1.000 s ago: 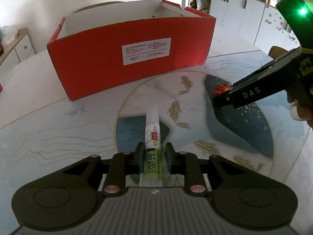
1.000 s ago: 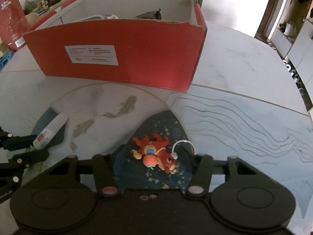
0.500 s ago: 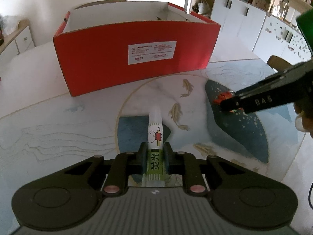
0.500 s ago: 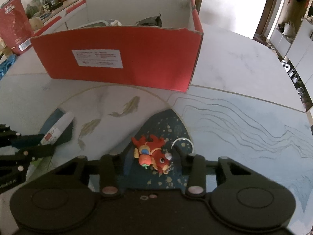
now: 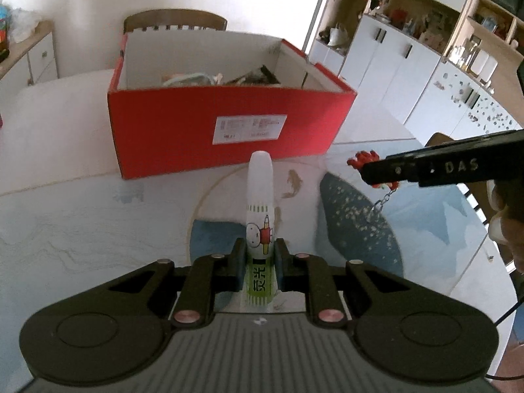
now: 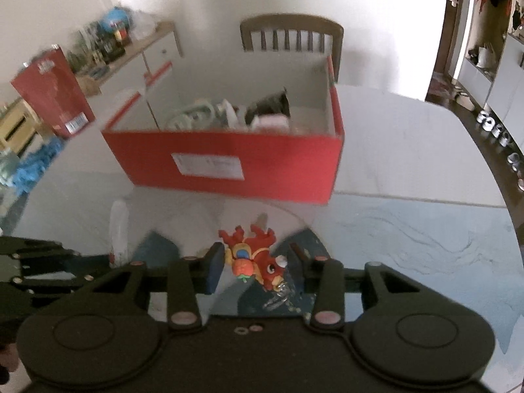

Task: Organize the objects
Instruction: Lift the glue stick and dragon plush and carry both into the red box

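Your left gripper (image 5: 260, 258) is clenched on the white plastic glue tube with a green label (image 5: 260, 216), held clear of the fish-patterned table (image 5: 82, 229), short of the open red cardboard box (image 5: 229, 131). Your right gripper (image 6: 257, 263) grips the red dragon keychain figure (image 6: 253, 255), its metal chain (image 5: 380, 204) dangling, also short of the box. The box already holds assorted items, with a wooden chair (image 6: 291, 34) beyond it
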`<state>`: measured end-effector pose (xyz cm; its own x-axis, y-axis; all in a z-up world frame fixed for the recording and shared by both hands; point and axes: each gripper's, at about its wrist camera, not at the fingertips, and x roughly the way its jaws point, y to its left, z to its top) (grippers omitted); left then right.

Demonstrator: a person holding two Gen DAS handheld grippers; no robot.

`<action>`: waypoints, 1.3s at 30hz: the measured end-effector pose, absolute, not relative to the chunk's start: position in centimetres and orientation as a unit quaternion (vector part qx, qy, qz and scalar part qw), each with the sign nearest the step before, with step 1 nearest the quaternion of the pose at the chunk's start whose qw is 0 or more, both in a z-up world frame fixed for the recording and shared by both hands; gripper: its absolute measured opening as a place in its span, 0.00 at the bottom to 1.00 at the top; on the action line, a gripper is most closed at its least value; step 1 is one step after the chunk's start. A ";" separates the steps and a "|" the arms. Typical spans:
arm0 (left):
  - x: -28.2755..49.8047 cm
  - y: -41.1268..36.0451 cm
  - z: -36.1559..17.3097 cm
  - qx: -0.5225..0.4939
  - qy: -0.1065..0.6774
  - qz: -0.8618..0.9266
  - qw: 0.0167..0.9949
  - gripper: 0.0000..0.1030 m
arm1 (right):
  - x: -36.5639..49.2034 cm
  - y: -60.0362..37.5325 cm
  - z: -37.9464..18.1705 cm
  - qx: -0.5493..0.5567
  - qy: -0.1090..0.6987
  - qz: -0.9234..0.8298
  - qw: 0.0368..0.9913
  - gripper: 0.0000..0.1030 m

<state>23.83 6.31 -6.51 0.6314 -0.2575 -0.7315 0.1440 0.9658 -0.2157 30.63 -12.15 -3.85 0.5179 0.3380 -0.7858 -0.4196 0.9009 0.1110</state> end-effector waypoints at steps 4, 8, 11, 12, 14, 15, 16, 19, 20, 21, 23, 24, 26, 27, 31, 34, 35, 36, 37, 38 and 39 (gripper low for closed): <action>24.2 6.5 -4.8 -0.067 0.404 -0.119 0.904 0.16 | 31.0 -11.7 -2.1 -0.042 0.431 0.226 0.872 0.39; 25.2 6.8 -2.7 -0.062 0.386 -0.126 0.912 0.16 | 31.8 -11.2 0.0 -0.047 0.414 0.233 0.878 0.39; 26.2 7.2 -0.7 -0.058 0.366 -0.130 0.920 0.16 | 32.7 -10.7 1.6 -0.053 0.397 0.236 0.886 0.39; 26.7 7.3 0.2 -0.055 0.358 -0.131 0.923 0.16 | 33.1 -10.6 2.2 -0.054 0.390 0.237 0.888 0.39; 27.5 7.6 1.7 -0.053 0.342 -0.133 0.929 0.16 | 33.8 -10.3 3.3 -0.057 0.378 0.238 0.893 0.39; 28.0 7.7 2.6 -0.052 0.333 -0.133 0.932 0.16 | 34.2 -10.1 3.8 -0.060 0.371 0.238 0.896 0.39; 28.4 7.7 3.3 -0.049 0.324 -0.132 0.935 0.16 | 34.6 -9.9 4.3 -0.064 0.363 0.238 0.899 0.39; 30.0 7.7 5.5 -0.033 0.300 -0.132 0.944 0.16 | 36.0 -9.2 5.3 -0.075 0.346 0.235 0.905 0.39; 30.6 7.6 6.2 -0.026 0.293 -0.131 0.947 0.16 | 36.5 -9.0 5.5 -0.077 0.342 0.234 0.907 0.39; 31.1 7.6 6.5 -0.020 0.290 -0.131 0.948 0.16 | 36.9 -8.8 5.6 -0.080 0.338 0.233 0.908 0.39; 32.1 7.4 7.0 -0.008 0.285 -0.128 0.950 0.16 | 37.8 -8.4 5.6 -0.087 0.333 0.231 0.910 0.39; 32.7 7.2 7.1 -0.001 0.286 -0.127 0.950 0.16 | 38.2 -8.2 5.5 -0.092 0.331 0.229 0.911 0.39; 33.7 7.1 7.1 0.006 0.290 -0.126 0.949 0.16 | 39.1 -7.8 5.1 -0.100 0.329 0.224 0.912 0.39; 34.2 6.9 6.8 0.011 0.295 -0.126 0.947 0.16 | 39.7 -7.6 4.8 -0.103 0.330 0.220 0.912 0.39; 36.6 6.5 5.3 0.022 0.318 -0.124 0.940 0.16 | 41.4 -6.9 3.1 -0.115 0.339 0.208 0.910 0.39; 38.3 6.7 3.6 0.029 0.342 -0.123 0.931 0.16 | 42.5 -6.6 1.6 -0.116 0.350 0.203 0.907 0.39; 39.0 6.6 3.0 0.030 0.353 -0.122 0.927 0.16 | 42.7 -6.5 1.2 -0.118 0.354 0.198 0.906 0.39; 39.4 6.9 2.4 0.029 0.362 -0.123 0.924 0.16 | 43.1 -6.5 0.6 -0.118 0.360 0.194 0.905 0.39; 39.9 6.9 1.9 0.028 0.370 -0.125 0.920 0.16 | 43.5 -6.4 0.1 -0.119 0.367 0.192 0.903 0.39; 40.5 6.9 1.4 0.028 0.379 -0.126 0.916 0.16 | 43.8 -6.3 -0.5 -0.121 0.372 0.188 0.901 0.39; 40.9 6.9 1.0 0.030 0.385 -0.128 0.914 0.16 | 44.0 -6.2 -1.1 -0.124 0.375 0.184 0.900 0.39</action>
<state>40.90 6.94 1.02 0.6712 -0.2110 -0.7106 0.2572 0.9654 -0.0438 44.04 -6.18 -1.07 0.6504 0.2380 -0.7213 -0.4246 0.9013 -0.0854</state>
